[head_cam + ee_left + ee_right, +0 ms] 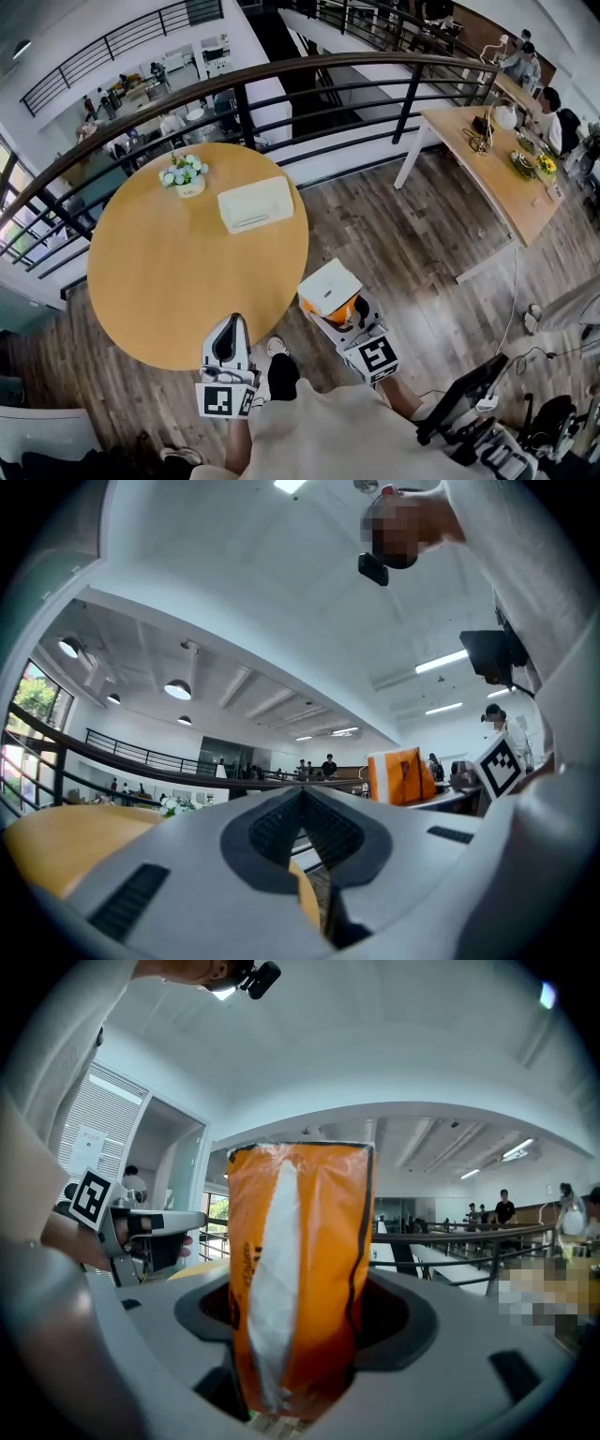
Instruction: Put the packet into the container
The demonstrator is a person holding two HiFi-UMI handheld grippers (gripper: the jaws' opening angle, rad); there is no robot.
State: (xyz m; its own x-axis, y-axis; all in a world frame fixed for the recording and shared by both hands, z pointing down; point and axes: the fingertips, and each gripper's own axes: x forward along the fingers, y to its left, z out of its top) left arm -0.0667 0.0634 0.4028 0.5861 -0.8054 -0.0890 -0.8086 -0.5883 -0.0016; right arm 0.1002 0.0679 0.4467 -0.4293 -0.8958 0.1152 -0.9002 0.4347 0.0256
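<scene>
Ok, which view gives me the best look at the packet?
The right gripper view: the packet fills the frame, upright, clamped in the right gripper. The head view shows only the top of the packet from above. The left gripper view shows the packet small, at the right.

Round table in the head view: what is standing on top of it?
A small pot of flowers and a white rectangular container beside it. The left claw covers part of the table at its near edge.
</scene>
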